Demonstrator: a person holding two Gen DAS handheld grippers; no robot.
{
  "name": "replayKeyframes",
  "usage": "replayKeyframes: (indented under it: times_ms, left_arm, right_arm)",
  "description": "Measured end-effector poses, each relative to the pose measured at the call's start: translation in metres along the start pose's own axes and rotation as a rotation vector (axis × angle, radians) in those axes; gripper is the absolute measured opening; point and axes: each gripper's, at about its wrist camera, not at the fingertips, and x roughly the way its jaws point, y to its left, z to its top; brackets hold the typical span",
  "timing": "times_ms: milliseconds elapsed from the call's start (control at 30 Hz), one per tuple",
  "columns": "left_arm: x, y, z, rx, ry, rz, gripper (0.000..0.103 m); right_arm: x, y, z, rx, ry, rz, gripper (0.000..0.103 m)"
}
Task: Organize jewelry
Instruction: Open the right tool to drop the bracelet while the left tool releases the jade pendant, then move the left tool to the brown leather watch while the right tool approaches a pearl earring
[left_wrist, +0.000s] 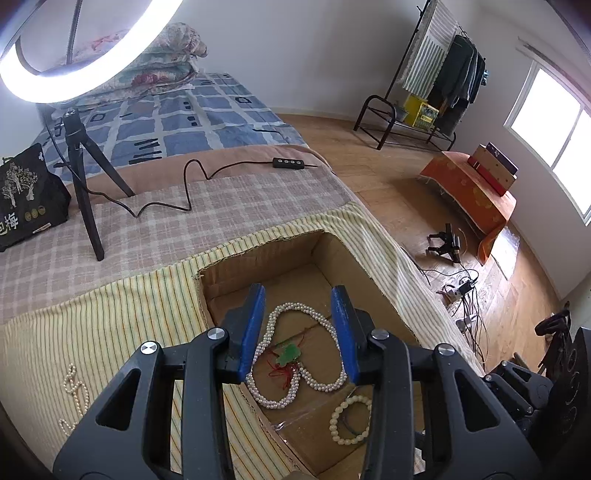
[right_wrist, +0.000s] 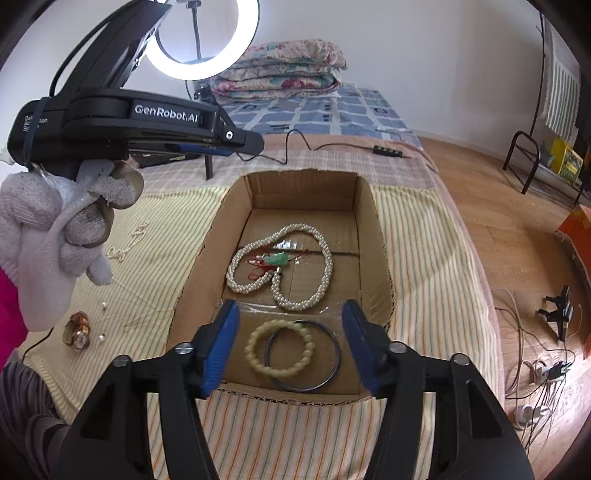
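Observation:
A cardboard box (right_wrist: 380, 266) sits sunk into the striped cloth. Inside lie a thick pearl necklace (right_wrist: 325, 258), a green pendant on red cord (right_wrist: 277, 259), a cream bead bracelet (right_wrist: 258, 363) and a dark bangle (right_wrist: 334, 363). My right gripper (right_wrist: 290, 315) is open and empty above the box's near end. My left gripper (left_wrist: 297, 299) is open and empty over the pearl necklace (left_wrist: 275, 398) and pendant (left_wrist: 290, 354). On the cloth left of the box lie a thin pearl strand (right_wrist: 127, 245), a gold watch (right_wrist: 77, 330) and loose pearls (right_wrist: 101, 336).
A ring light (right_wrist: 201, 72) on a black tripod (left_wrist: 83, 177) stands behind the box, its cable and controller (left_wrist: 290, 163) across the checked blanket. A black bag (left_wrist: 27, 195) is at left. The bed edge drops to a wooden floor (right_wrist: 498, 221) with cables at right.

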Motion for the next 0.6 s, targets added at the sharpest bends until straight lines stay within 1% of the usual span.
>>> replayKeyframes:
  times_ms: [333,533,600]
  left_arm:
    - [-0.02,0.01,-0.002,-0.001,-0.019,0.014,0.037]
    - [-0.04,0.021,-0.004,-0.006,-0.036,0.033,0.037]
    - [-0.051,0.025,-0.006,0.002,-0.045,0.043,0.037]
  right_arm:
    - [-0.011,0.007,0.003,0.003,-0.011,-0.003,0.061]
    - [-0.02,0.017,0.006,-0.003,-0.013,-0.01,0.061]
    - [-0.024,0.022,0.007,-0.004,-0.015,-0.015,0.065]
